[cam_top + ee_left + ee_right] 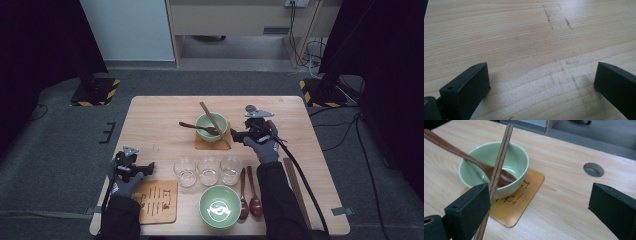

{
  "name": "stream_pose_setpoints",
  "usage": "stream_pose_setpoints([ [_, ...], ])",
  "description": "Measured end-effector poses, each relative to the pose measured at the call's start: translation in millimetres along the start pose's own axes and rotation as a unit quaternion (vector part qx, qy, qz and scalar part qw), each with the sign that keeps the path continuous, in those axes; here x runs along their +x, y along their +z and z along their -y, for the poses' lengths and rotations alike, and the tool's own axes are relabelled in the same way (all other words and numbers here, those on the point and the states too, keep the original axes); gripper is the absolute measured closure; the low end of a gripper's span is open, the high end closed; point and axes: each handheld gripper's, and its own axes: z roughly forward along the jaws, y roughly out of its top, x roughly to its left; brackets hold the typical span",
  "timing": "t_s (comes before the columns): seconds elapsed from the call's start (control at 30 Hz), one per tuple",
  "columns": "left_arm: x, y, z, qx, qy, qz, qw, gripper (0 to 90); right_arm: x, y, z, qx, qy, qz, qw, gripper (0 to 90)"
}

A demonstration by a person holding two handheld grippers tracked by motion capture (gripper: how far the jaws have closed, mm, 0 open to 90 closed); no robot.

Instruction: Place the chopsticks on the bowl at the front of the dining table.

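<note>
Pale wooden table, grey carpet floor

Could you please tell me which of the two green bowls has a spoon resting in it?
The far green bowl, sitting on the wooden coaster by the right gripper, holds a wooden spoon, with chopsticks across its rim. The near green bowl has nothing in it.

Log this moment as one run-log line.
right gripper: jaws open, beside far bowl | chopsticks: lying across far bowl, released | left gripper: jaws open, empty, over table
</note>
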Motion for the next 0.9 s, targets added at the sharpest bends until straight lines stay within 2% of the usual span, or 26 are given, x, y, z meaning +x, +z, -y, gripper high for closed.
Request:
stream_pose_setpoints([
  [0.4,0.0,0.0,0.0,0.0,0.0,0.0,1.0,0.0,11.3,15.5,11.6,0.035,-0.013,0.002,0.9993,4.1],
  [0.67,0.0,0.0,0.0,0.0,0.0,0.0,1.0,0.0,13.9,21.0,15.1,0.04,-0.019,0.015,0.9989,5.0],
  [0.9,0.0,0.0,0.0,0.0,0.0,0.0,1.0,0.0,16.0,23.3,17.8,0.048,-0.03,0.015,0.9983,5.0],
])
